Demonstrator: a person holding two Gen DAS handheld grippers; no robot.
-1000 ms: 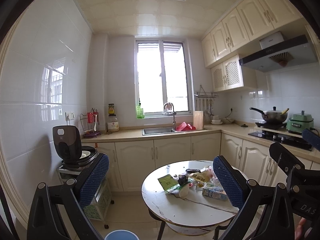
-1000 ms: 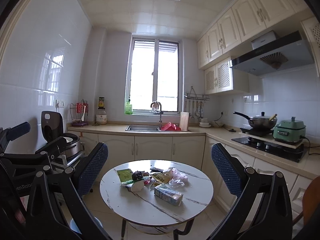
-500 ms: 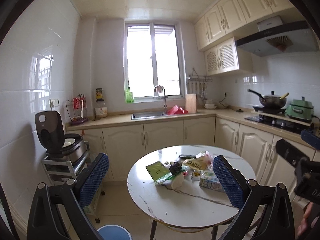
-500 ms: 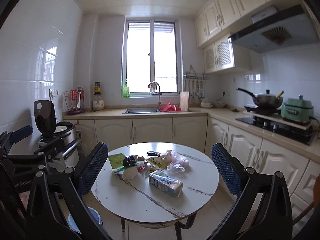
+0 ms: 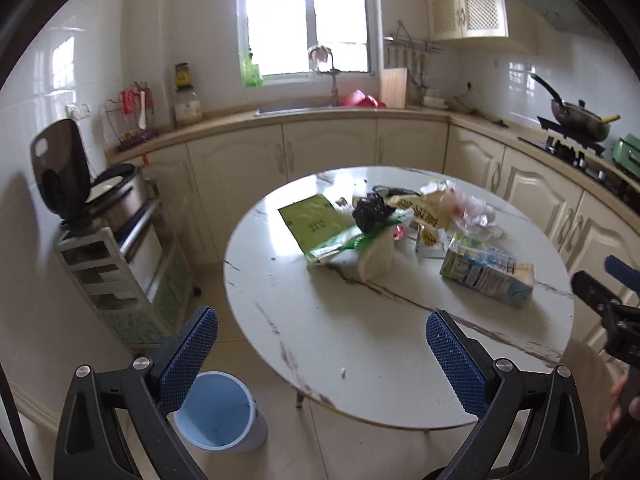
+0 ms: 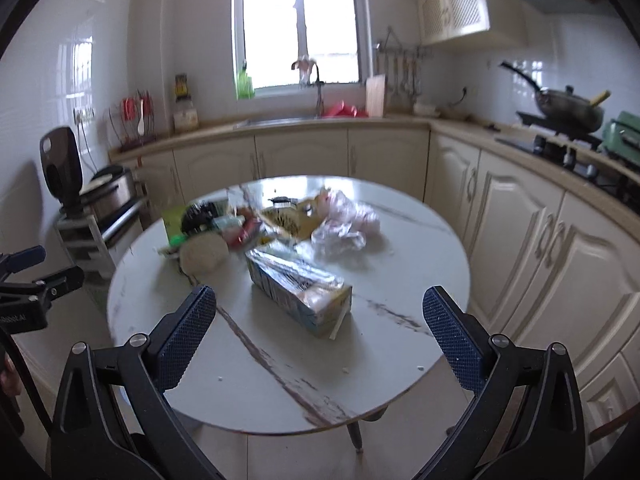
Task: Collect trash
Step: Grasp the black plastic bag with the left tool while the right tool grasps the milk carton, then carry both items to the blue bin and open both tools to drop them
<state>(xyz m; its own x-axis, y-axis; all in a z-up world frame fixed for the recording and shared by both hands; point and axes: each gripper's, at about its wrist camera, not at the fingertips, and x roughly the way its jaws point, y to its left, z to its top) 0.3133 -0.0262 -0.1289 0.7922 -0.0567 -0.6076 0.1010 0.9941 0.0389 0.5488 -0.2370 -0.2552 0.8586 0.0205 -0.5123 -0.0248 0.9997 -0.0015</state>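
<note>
A round white marble table [image 5: 360, 344] [image 6: 280, 376] holds a pile of trash: a drink carton [image 5: 486, 274] [image 6: 298, 290], a green packet [image 5: 314, 222], a black bag [image 5: 372, 210], a yellow wrapper [image 5: 424, 210], crumpled clear plastic [image 5: 476, 212] [image 6: 342, 224] and a white lump [image 5: 374, 260] [image 6: 202, 254]. My left gripper [image 5: 322, 354] is open and empty over the table's near edge. My right gripper [image 6: 320, 336] is open and empty, just short of the carton. A blue trash bin [image 5: 218, 414] stands on the floor at the table's left.
A rice cooker [image 5: 104, 196] on a drawer cart [image 5: 120, 276] stands at the left wall. Cream cabinets [image 6: 552, 264] run along the back and right, with a sink [image 5: 312, 110] and a stove with a wok [image 6: 568, 110].
Both grippers have moved forward and tilted down toward the table. The table and trash now fill the views, and the blue bin shows more fully.
</note>
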